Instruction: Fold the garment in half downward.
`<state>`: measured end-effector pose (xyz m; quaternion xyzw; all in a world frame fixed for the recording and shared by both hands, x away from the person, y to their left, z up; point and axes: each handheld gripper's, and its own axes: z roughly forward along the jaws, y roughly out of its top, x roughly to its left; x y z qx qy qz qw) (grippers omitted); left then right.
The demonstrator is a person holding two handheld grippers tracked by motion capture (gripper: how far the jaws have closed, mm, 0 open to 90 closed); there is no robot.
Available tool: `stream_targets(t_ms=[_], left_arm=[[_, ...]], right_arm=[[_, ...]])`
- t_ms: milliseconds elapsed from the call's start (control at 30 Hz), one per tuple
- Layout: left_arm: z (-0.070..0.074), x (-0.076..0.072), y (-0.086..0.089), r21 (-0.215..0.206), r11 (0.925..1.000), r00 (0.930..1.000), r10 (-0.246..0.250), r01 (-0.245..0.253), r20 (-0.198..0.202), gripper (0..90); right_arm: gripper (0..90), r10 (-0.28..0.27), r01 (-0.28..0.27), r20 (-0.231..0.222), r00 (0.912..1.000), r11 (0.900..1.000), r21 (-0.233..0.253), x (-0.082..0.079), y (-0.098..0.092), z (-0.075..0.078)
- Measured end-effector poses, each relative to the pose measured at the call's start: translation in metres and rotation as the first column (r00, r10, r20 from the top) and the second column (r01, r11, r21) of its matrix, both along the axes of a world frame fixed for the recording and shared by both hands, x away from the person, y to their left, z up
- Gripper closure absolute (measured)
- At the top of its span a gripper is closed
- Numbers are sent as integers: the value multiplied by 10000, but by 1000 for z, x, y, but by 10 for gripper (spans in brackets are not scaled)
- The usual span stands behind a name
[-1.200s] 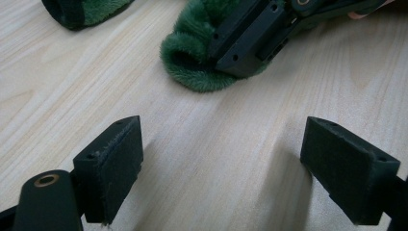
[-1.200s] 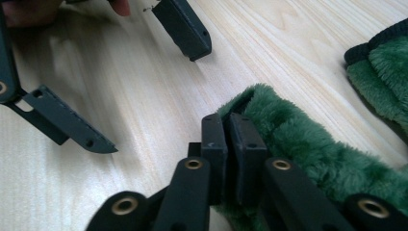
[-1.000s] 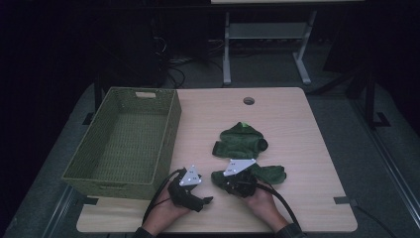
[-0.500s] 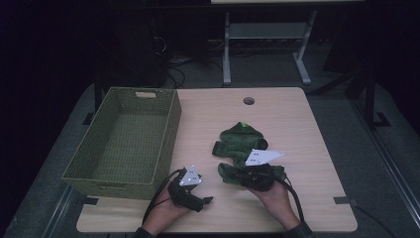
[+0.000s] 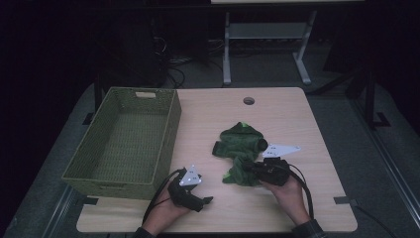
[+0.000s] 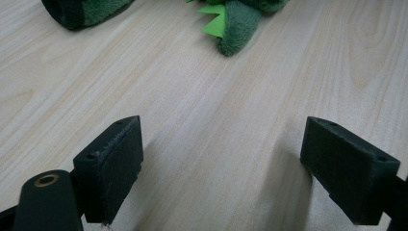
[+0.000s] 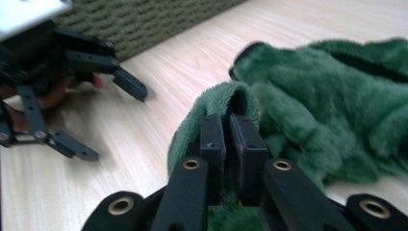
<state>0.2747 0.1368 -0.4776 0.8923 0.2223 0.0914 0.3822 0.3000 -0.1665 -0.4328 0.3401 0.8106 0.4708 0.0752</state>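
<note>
A green fleece garment point(image 5: 240, 144) lies crumpled on the wooden table point(image 5: 297, 114), right of centre. My right gripper point(image 5: 249, 168) is at its near edge, shut on a raised fold of the garment point(image 7: 312, 96); the right gripper point(image 7: 230, 120) shows its jaws pressed together with fleece between them. My left gripper point(image 5: 205, 200) rests low at the front of the table, left of the garment and apart from it. In its own view the left gripper point(image 6: 223, 130) is open over bare wood, with a bit of the garment point(image 6: 238, 19) farther ahead.
A green woven basket point(image 5: 119, 187) stands on the left half of the table, and its wall point(image 7: 144, 19) shows behind the left gripper point(image 7: 91, 120). A cable hole point(image 5: 248, 100) sits near the back edge. Black cables trail from both grippers toward the front edge.
My right gripper has moved to the right along the garment's near edge, holding the fleece. The left gripper has stayed where it was, open.
</note>
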Motion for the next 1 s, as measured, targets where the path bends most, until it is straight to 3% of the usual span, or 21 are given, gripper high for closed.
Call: stream_targets(t_ms=[33, 333, 467, 533, 667, 767, 867, 1000], left_arm=[[0, 0, 0, 28, 10000, 10000, -17, 17, 6, 143], [0, 0, 0, 33, 10000, 10000, -23, 23, 10, 143], [0, 0, 0, 15, 10000, 10000, -12, 12, 13, 143], [0, 0, 0, 27, 10000, 10000, -13, 13, 6, 143], [0, 0, 0, -9, 10000, 10000, 10, -10, 1, 143], [0, 1, 0, 23, 10000, 10000, -17, 16, 53, 144], [0, 0, 0, 11, 10000, 10000, -16, 16, 43, 144], [0, 1, 0, 57, 10000, 10000, -38, 38, 54, 144]], right_arm=[[835, -127, 124, -117, 9999, 9996, -271, 1, -1, -2], [796, -668, 659, -113, 9977, 9957, -654, -3, -20, -1], [776, -893, 889, -42, 9960, 9947, -516, -7, -31, 3], [799, -907, 912, 203, 9957, 9954, -278, -8, -34, 9], [896, -640, 632, 701, 9955, 9979, 132, -2, -26, 25], [897, -547, 537, 786, 9954, 9984, 155, 4, -19, 26], [897, -360, 357, 659, 9972, 9994, 47, 12, -11, 21], [897, -379, 386, 127, 9992, 9973, -632, 17, -2, 4]])
